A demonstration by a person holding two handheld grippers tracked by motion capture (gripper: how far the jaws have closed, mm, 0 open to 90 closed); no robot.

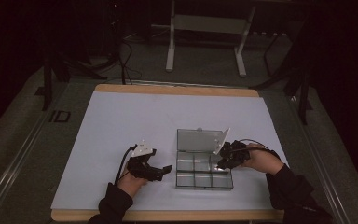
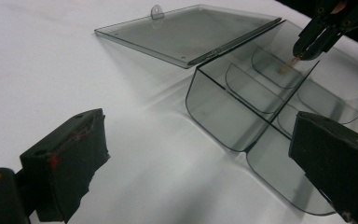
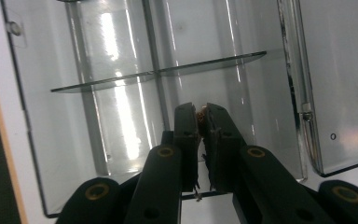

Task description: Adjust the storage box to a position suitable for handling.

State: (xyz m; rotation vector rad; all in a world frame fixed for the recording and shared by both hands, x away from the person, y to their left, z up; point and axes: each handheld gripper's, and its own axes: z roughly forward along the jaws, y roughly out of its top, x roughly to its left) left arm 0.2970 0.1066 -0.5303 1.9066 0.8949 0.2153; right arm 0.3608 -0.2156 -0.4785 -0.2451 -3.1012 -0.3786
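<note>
Dropping a tiny brown piece into the clear compartment box

Right gripper point(image 1: 223, 163) hangs over the box point(image 1: 204, 183), low centre-right of the high view, jaws pinching a small brown piece point(image 2: 289, 65) that pokes down-left toward a compartment, probably to drop it in cleanly. Lid point(image 2: 186, 32) lies flat open at top. Left gripper point(image 1: 161, 171) waits alongside, jaws spread wide, probably ready to steady the box.
</note>
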